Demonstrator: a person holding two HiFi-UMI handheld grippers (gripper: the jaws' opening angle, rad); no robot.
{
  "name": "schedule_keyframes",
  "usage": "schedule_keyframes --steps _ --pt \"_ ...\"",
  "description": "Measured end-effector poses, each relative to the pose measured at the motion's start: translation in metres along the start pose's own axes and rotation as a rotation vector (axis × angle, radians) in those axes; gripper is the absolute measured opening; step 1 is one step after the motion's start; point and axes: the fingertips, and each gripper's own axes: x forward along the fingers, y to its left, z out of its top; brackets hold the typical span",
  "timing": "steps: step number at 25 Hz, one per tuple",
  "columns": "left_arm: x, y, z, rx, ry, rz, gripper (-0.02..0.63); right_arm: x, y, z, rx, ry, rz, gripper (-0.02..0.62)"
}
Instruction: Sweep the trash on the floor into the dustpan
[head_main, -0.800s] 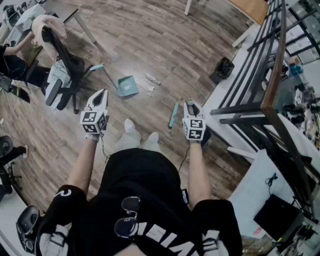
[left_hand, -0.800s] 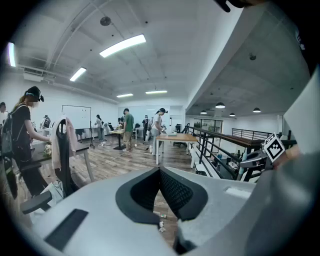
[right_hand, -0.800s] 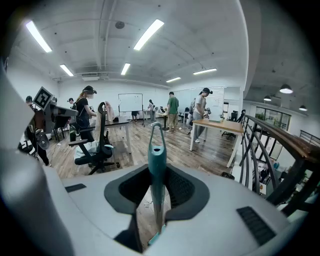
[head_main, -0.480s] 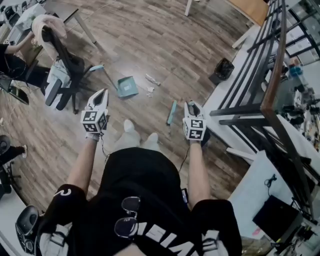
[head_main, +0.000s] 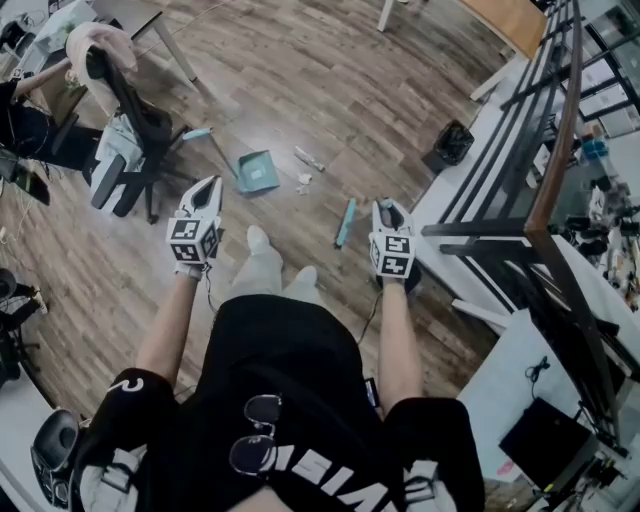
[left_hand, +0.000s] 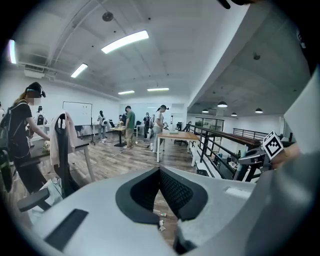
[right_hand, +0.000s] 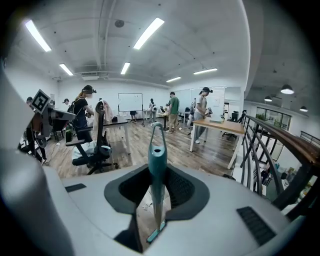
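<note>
A teal dustpan (head_main: 256, 172) lies on the wooden floor ahead of me, its long handle (head_main: 200, 133) pointing left. Small pieces of trash (head_main: 304, 168) lie just right of it; the trash (left_hand: 161, 220) also shows low between the left jaws. My right gripper (head_main: 386, 209) is shut on the handle of a teal broom (head_main: 345, 222), which slants down to the floor left of it; in the right gripper view the broom handle (right_hand: 157, 160) stands upright between the gripper (right_hand: 157, 169) jaws. My left gripper (head_main: 206, 192) hovers below and left of the dustpan, shut and empty (left_hand: 160, 171).
A black office chair (head_main: 130, 140) draped with clothes stands left of the dustpan. A small black bin (head_main: 453, 142) sits by the metal railing (head_main: 530, 190) on the right. A wooden table (right_hand: 220, 125) and several people stand farther off.
The person's left foot has come a little forward. Both grippers and the broom have kept nearly the same place, jaws unchanged.
</note>
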Motion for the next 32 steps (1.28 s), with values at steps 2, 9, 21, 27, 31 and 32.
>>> schedule_keyframes --steps 2,9,21,27,31,32 --pt "0.007 0.008 -0.003 -0.003 0.009 -0.002 -0.003 0.009 0.000 0.002 -0.003 0.002 -0.007 0.086" --pt "0.047 0.046 -0.005 -0.016 0.032 -0.025 -0.003 0.043 -0.007 0.010 -0.006 0.040 -0.055 0.087" --pt "0.122 0.121 -0.002 -0.017 0.085 -0.107 -0.003 0.102 -0.001 0.041 0.040 0.094 -0.150 0.086" --pt "0.151 0.143 -0.002 -0.011 0.108 -0.144 -0.003 0.133 0.005 0.065 0.034 0.084 -0.177 0.087" --pt "0.165 0.161 -0.008 -0.010 0.125 -0.163 -0.003 0.154 0.014 0.080 0.023 0.080 -0.178 0.087" --pt "0.167 0.166 -0.010 -0.012 0.130 -0.166 -0.003 0.159 0.017 0.084 0.015 0.079 -0.177 0.087"
